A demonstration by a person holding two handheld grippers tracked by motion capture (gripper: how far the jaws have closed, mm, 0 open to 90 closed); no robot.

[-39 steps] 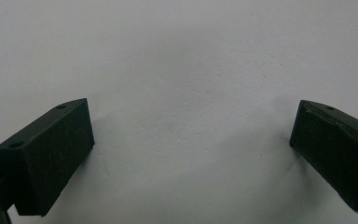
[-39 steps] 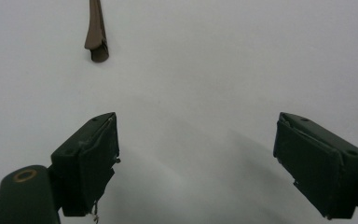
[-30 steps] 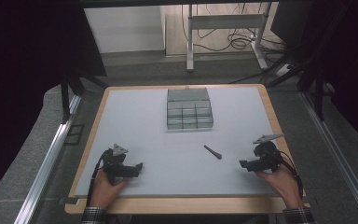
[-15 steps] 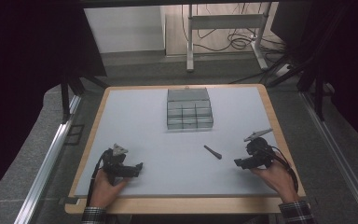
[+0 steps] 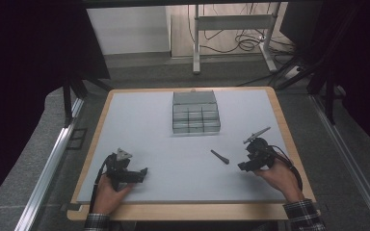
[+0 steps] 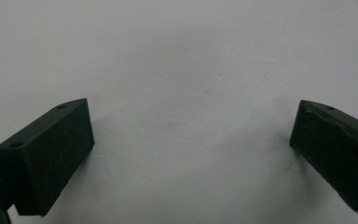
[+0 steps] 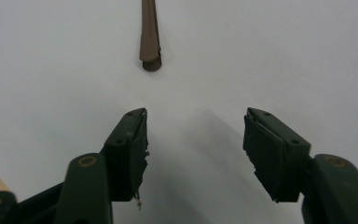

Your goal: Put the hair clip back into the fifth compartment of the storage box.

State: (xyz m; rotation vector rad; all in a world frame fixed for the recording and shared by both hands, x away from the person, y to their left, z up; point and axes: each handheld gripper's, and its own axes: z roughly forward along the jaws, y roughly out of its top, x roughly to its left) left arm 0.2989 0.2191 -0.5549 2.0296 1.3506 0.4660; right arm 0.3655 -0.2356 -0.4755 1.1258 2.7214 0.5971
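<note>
A small dark brown clip (image 5: 220, 157) lies on the white table top, right of centre; in the right gripper view the brown clip (image 7: 149, 35) lies just ahead of the jaws, slightly left of the gap. My right gripper (image 5: 241, 167) is open, low over the table, a short way right of the clip. My left gripper (image 5: 145, 171) rests near the front left of the table, open wide with nothing between its jaws (image 6: 191, 135). A clear plastic compartment box (image 5: 195, 113) with its lid open stands at the middle back.
The white table top (image 5: 139, 125) has a wooden rim (image 5: 192, 211) along the front. A metal rail (image 5: 53, 159) runs along the left side and a metal stand (image 5: 231, 24) stands on the floor beyond the table.
My right gripper has moved left and a little forward toward the brown clip. The left gripper has stayed where it was.
</note>
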